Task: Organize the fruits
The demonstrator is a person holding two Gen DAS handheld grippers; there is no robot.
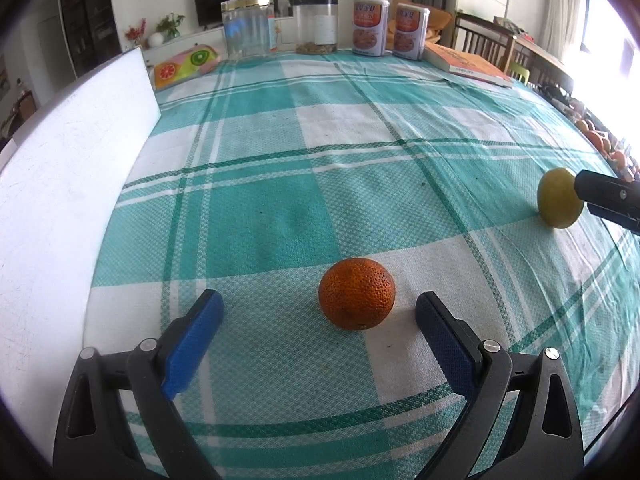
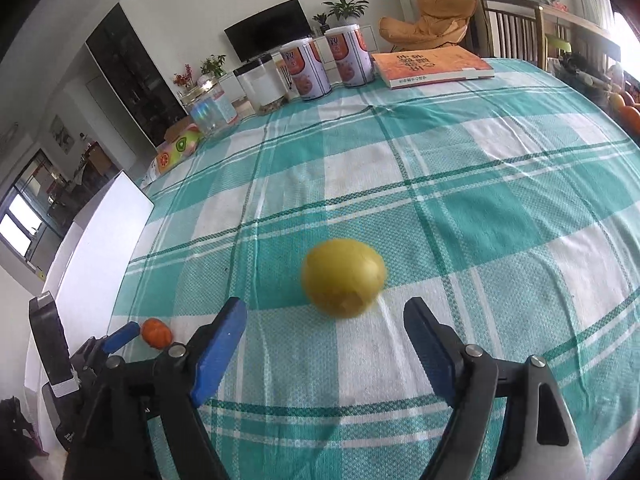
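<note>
An orange [image 1: 357, 293] lies on the checked teal tablecloth [image 1: 320, 168], just ahead of my open left gripper [image 1: 320, 312], slightly right of its centre line and apart from both fingers. It also shows small in the right wrist view [image 2: 157, 333]. A yellow lemon [image 2: 343, 277] lies just ahead of my open right gripper [image 2: 324, 318], between the lines of its fingers and untouched. In the left wrist view the lemon [image 1: 558, 197] sits at the far right with a right gripper finger [image 1: 606, 196] beside it.
A white board [image 1: 60, 208] stands along the table's left side. At the far edge stand a clear jar [image 1: 249, 27], a second jar [image 1: 316, 26], two cans [image 1: 370, 27], a book [image 1: 468, 65] and a fruit-print box [image 1: 186, 65]. More oranges [image 2: 630, 114] lie beyond the right edge.
</note>
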